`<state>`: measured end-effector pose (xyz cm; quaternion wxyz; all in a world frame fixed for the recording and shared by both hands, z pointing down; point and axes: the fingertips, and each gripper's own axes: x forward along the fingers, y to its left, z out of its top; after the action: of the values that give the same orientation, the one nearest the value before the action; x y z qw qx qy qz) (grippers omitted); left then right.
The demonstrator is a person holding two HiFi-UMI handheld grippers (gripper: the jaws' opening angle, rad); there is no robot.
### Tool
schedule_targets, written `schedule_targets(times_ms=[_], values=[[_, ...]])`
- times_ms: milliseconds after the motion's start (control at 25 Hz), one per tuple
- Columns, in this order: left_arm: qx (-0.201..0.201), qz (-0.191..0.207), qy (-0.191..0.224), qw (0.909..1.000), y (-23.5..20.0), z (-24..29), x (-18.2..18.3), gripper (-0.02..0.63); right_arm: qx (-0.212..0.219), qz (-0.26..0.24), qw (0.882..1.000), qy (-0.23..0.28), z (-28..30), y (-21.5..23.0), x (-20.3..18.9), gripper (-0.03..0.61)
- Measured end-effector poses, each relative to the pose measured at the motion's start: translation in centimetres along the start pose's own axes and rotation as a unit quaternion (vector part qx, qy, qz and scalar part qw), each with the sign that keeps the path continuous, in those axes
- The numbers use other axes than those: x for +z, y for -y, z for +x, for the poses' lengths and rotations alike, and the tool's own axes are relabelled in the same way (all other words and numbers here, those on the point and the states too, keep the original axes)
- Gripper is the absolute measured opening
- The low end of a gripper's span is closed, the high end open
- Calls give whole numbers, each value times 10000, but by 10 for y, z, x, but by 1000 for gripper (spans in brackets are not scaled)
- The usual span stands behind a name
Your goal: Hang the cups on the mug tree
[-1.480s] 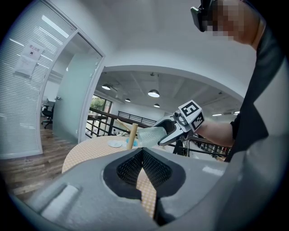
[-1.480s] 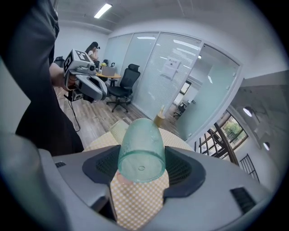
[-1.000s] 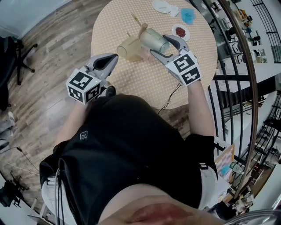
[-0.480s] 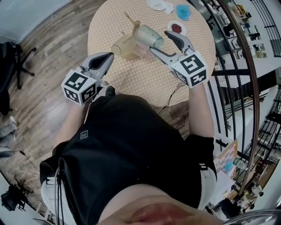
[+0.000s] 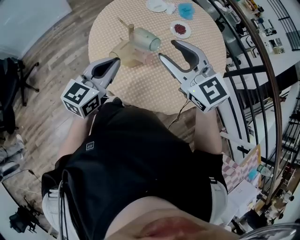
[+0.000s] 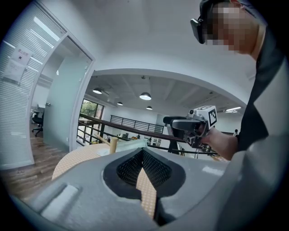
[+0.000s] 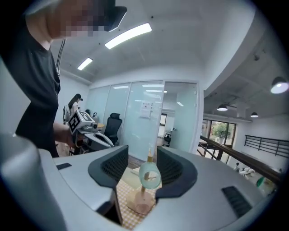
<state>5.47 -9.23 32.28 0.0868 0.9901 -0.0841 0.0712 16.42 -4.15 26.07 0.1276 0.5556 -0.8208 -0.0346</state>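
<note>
A wooden mug tree point(image 5: 125, 29) stands on the round table point(image 5: 197, 65). A pale green cup point(image 5: 145, 40) hangs sideways on one of its pegs, mouth toward me point(image 7: 149, 177). A yellowish cup point(image 5: 123, 49) sits low on the tree's left side. A clear pinkish cup point(image 5: 149, 59) is at the base. My right gripper point(image 5: 166, 49) is open and apart from the green cup; its jaws have just been closing with nothing between them point(image 7: 142, 152). My left gripper point(image 5: 112, 64) is shut and empty, near the table's front edge point(image 6: 142, 153).
At the table's far side lie a white saucer point(image 5: 156, 5), a blue item point(image 5: 186, 9) and a small plate of red pieces point(image 5: 180, 29). A dark metal railing point(image 5: 262, 70) curves along the right. Wooden floor point(image 5: 51, 70) lies to the left.
My right gripper has drawn back from the green cup and risen; the cup stays on the tree. Its jaws stand narrower. My left gripper has lifted slightly.
</note>
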Motion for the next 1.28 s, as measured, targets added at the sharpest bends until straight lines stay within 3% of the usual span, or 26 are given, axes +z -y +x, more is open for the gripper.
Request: schedule_targets(times_ms=[120,280,520,680,800,960,1200,1280], values=[[-337,124,32,9993,-8,-2,12,6,-640,396,9964,384,1,-9,2,133],[-868,242,-58,9959,-19,-9,13,6,-1451,1078,9809,722,6,-33,-8,63],[-1932,321,-154,9805,-31,-31,13,6,-2288,1875,9511,888,43,-80,-13,32],[-2410,536,-340,9685,-37,-49,1,6,-2503,2183,9393,856,69,-116,-13,28],[-2619,467,-461,9629,-36,-60,-14,6,-2600,2458,9310,728,74,-144,-20,25],[-2685,322,-410,9619,-13,-71,-21,6,-2744,2524,9276,248,59,-174,-35,21],[-2579,-79,-574,9644,15,-85,-25,6,-2571,2791,9250,206,43,-208,-47,15],[-2654,4,-609,9622,15,-88,-24,6,-2736,2776,9207,186,44,-207,-57,15]])
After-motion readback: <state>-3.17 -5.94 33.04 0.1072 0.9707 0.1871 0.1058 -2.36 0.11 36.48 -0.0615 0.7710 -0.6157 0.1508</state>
